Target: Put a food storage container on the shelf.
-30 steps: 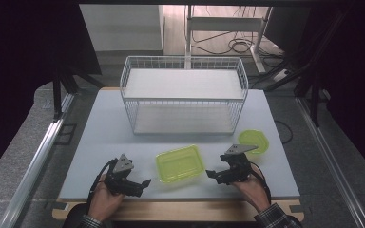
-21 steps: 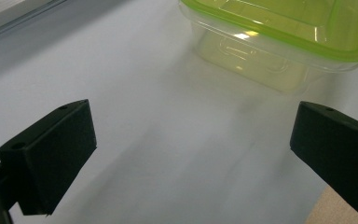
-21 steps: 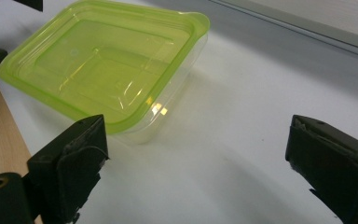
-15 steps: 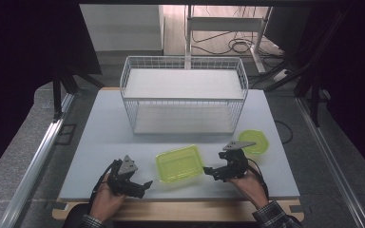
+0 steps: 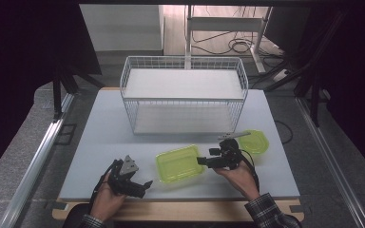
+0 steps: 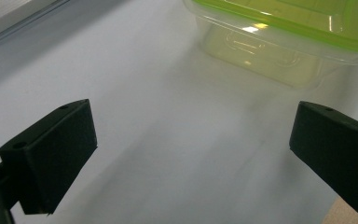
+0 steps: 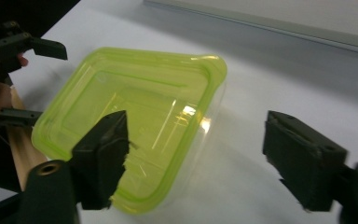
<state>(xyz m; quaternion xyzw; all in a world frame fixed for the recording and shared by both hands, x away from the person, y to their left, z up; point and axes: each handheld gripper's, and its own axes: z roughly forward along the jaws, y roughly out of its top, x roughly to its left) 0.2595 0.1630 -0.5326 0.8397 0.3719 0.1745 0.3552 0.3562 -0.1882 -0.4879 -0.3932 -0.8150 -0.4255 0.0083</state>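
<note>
Right gripper view: right gripper [image 7: 193, 163] fingers released, just been narrowing around the green container [image 7: 130, 126] corner, nothing gripped yet; left gripper [image 6: 191, 158] released, container ahead.

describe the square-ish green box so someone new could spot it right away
Start at the white wire basket at the back of the table, then come toward the person's edge. The lidded container sits between the two grippers. Unlike the flat green lid to its right, it has a clear, deep body under its green top.

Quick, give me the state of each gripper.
Left gripper: open, holding nothing.
Right gripper: open, just been closing around the green container's corner, not gripping.
</note>
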